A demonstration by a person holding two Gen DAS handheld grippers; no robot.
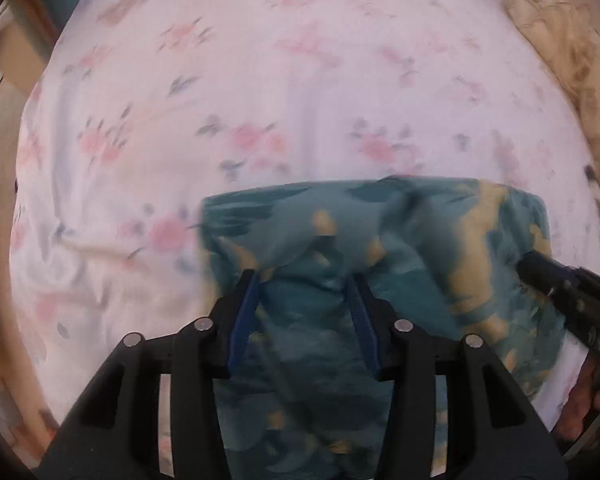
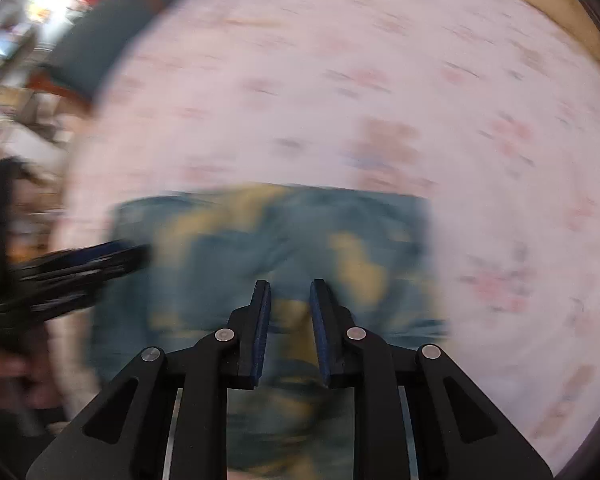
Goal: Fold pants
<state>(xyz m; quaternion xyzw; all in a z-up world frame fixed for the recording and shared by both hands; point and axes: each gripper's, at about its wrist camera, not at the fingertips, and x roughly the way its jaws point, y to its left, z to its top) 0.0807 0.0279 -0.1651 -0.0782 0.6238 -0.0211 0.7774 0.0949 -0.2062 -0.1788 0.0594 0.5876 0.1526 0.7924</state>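
My left fingers (image 1: 306, 276) and right fingers (image 2: 290, 284) hang parted, gripping nothing, the pants (image 1: 340, 300) lying beneath toward twelve o'clock.

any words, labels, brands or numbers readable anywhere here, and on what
None can be read.
The pants show only a teal and yellow pattern, no label.
The sheet shows only pink flowers.
The clutter at top left of the right wrist view is too blurred to read.
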